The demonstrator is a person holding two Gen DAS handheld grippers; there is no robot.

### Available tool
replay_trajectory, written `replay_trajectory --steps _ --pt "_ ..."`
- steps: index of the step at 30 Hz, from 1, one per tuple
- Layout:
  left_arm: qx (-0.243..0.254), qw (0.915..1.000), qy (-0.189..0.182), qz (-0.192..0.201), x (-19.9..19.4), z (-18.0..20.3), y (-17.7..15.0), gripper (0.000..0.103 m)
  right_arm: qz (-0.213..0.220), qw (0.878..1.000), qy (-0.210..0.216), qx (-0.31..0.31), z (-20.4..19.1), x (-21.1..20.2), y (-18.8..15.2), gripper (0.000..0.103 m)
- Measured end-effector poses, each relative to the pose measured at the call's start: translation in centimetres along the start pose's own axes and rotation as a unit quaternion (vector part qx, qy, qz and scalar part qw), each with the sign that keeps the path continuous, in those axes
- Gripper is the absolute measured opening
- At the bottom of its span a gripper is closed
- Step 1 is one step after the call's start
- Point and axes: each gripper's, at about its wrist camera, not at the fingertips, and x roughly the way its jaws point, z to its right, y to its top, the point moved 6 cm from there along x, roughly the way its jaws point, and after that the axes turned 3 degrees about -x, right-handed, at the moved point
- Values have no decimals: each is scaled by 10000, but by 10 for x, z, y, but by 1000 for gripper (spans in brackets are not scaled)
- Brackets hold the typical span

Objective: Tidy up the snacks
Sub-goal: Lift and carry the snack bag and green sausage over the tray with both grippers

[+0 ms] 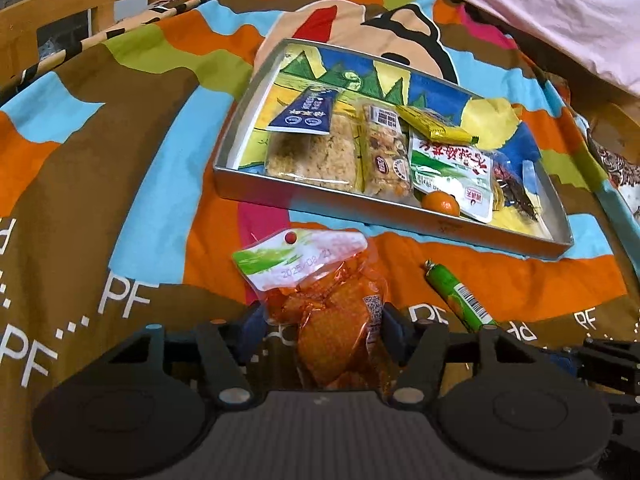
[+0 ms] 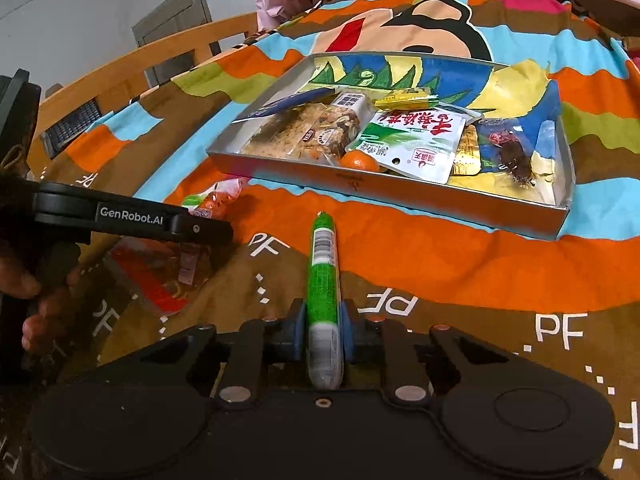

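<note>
My left gripper (image 1: 320,324) is shut on an orange snack bag (image 1: 332,320) with a green and white header, just above the cloth in front of the tray. My right gripper (image 2: 323,328) is shut on a green sausage stick (image 2: 322,280), which also shows in the left wrist view (image 1: 460,300). The shallow metal tray (image 1: 360,204) lies ahead in both views (image 2: 400,196). It holds several snacks: rice cracker packs (image 1: 316,152), a white and green pouch (image 1: 452,168), a small orange (image 1: 440,203), a yellow sachet (image 1: 436,126).
Everything lies on a colourful cartoon cloth (image 1: 120,160). A wooden rail (image 2: 132,68) runs along the left and a pink blanket (image 1: 540,12) lies beyond the tray. The left gripper's body (image 2: 132,220) and the hand holding it show at the left of the right wrist view.
</note>
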Motion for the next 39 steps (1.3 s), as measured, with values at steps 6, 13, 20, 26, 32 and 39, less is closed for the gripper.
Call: replay_trajectory --steps 6,13,20,26,32,39 --pt "182 9997 129 54 5 7 -4 73 143 9999 -89 3 -3 2 -3 26" --pt "387 9990 86 192 -12 8 -16 65 287 9975 -517 -385 -18 -11 -13 19" --pt "465 9967 -133 645 -47 12 -43 64 623 9864 -942 -1193 -49 -41 -40 19" --pt "414 9952 -169 868 -63 10 -57 64 820 9728 -1169 -1825 -70 -54 -49 19" --pt "311 9945 -131 989 -72 4 -61 64 1136 9622 -1284 -2114 -82 -63 -49 19" --pt "148 9938 -109 1098 -77 -1 -63 64 1264 9568 -1329 -2255 -88 -67 -51 19"
